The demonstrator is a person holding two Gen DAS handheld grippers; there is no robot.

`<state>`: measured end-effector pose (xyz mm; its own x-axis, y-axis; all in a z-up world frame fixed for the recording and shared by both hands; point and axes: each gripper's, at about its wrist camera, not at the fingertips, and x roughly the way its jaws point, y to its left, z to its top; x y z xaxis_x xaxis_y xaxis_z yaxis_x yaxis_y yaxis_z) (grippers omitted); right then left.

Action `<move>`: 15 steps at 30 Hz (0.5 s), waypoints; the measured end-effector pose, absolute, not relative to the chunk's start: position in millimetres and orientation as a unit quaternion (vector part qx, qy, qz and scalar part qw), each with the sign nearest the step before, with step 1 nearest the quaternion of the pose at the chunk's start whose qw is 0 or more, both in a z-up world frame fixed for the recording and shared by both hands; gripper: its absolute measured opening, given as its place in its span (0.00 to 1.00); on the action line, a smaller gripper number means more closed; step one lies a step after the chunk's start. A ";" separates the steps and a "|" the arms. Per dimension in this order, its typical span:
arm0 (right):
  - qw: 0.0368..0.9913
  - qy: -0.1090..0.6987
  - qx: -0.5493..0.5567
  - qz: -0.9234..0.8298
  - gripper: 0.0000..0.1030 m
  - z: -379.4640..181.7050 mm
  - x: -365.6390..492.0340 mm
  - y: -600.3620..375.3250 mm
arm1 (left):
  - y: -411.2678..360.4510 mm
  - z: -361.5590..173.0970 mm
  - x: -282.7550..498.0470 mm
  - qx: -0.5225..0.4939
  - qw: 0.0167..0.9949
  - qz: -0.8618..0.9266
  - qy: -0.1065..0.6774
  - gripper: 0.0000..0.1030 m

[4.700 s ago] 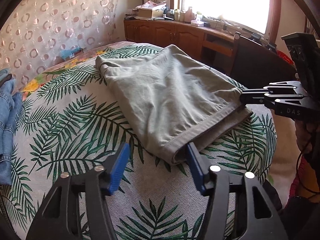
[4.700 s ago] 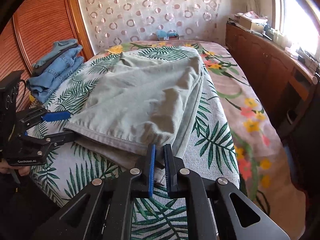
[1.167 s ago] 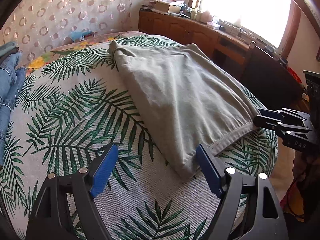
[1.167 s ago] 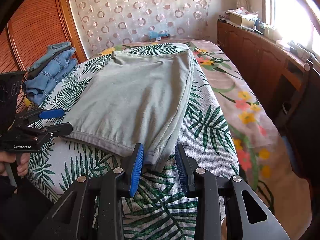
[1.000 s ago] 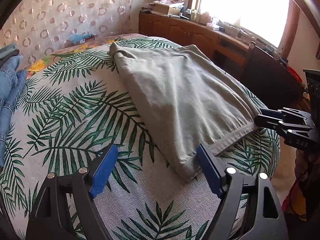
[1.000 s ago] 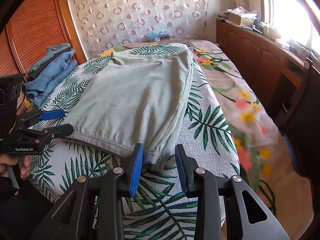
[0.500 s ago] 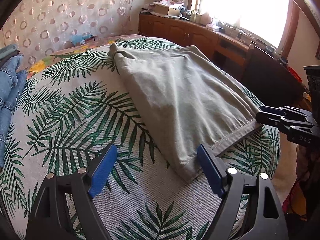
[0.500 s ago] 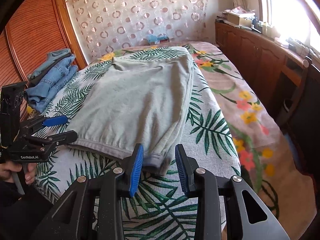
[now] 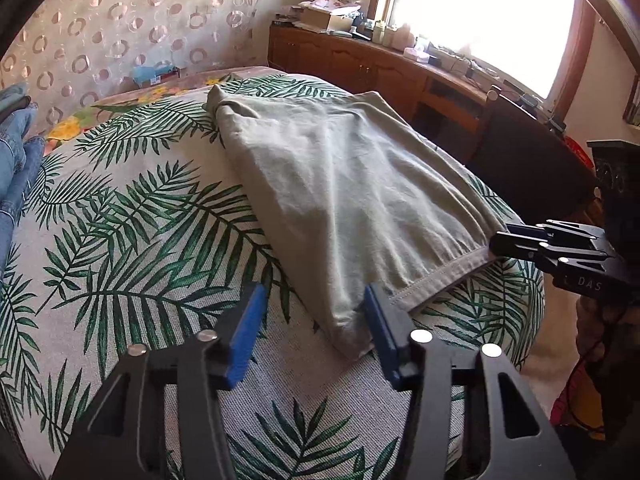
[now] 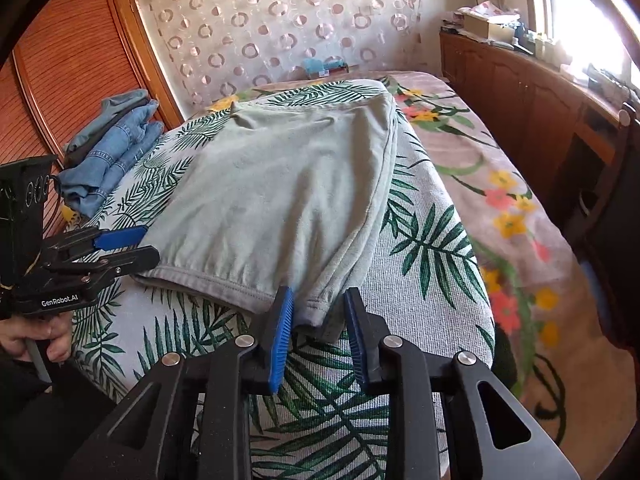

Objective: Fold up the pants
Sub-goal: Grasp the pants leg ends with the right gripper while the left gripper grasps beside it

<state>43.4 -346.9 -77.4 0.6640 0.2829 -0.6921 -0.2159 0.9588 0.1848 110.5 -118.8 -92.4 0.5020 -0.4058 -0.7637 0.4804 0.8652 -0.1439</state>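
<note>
Pants (image 9: 344, 184), folded and grey-green, lie flat on a palm-leaf bedspread (image 9: 132, 240). Left gripper (image 9: 312, 320) has just been closing; its jaws remain spread, 1 waistband corner beside the right pad. Right gripper (image 10: 316, 320) has also been closing, jaws apart with the other corner between them, not yet pinched. Jeans (image 10: 112, 148) sit stacked beyond.

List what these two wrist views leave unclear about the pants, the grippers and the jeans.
- Pants: the layers under the top fold are covered by the fabric itself in both views.
- Right gripper: jaws have just been closing around the hem corner; the cloth hides whether the pads press it.
- Left gripper: also just closing, with the other corner between open pads.
- Jeans: cut by the frame edge in the left wrist view.
</note>
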 end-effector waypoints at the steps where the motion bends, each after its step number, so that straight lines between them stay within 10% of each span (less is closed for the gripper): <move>1: 0.910 0.387 0.045 0.139 0.24 -77.6 44.0 -347.5 | -118.7 -92.5 110.0 0.043 0.865 -0.258 0.429 0.42; 15: 0.913 0.376 0.052 0.146 0.14 -81.9 40.8 -340.0 | -121.2 -91.7 100.0 0.028 0.855 -0.273 0.440 0.39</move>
